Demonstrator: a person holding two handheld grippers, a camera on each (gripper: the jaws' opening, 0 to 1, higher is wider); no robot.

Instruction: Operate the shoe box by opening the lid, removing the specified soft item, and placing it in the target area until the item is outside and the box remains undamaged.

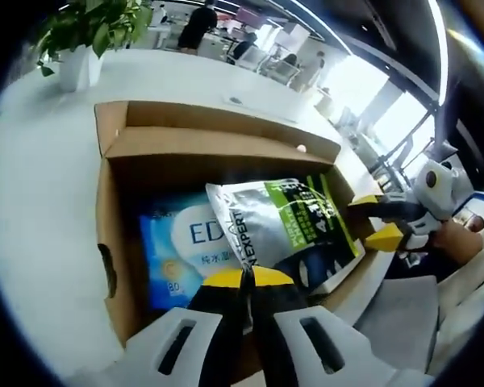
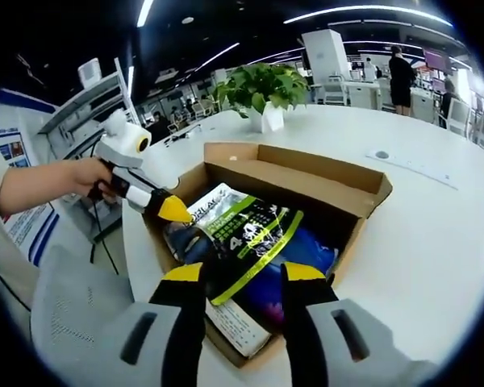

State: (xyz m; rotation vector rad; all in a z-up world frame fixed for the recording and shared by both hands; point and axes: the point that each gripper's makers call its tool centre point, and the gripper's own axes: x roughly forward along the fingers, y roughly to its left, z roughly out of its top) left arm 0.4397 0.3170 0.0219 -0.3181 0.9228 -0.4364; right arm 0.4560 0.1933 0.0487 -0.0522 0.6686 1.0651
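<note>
With the left gripper's (image 1: 244, 278) fingers closed on the near edge of the silver-and-green soft pouch (image 1: 282, 226) inside the open brown cardboard box (image 1: 113, 210), and the right gripper's (image 2: 244, 272) fingers open above it, a hasty pull might have snagged and torn the box wall.

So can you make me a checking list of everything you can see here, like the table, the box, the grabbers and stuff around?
Surface: white table, bare around the box.
Job's things: cardboard box open, flaps up; silver-and-green pouch lying tilted on top of the contents; blue pack beneath it.
Clutter: potted plant on the table behind the box; small round fitting in the tabletop.
Grippers: left gripper shut on the pouch's near edge; right gripper open above the pouch, not touching it.
Cables: nothing seen.
Surroundings: open office with ceiling strip lights, desks, people standing far off; grey chair beside the table.
</note>
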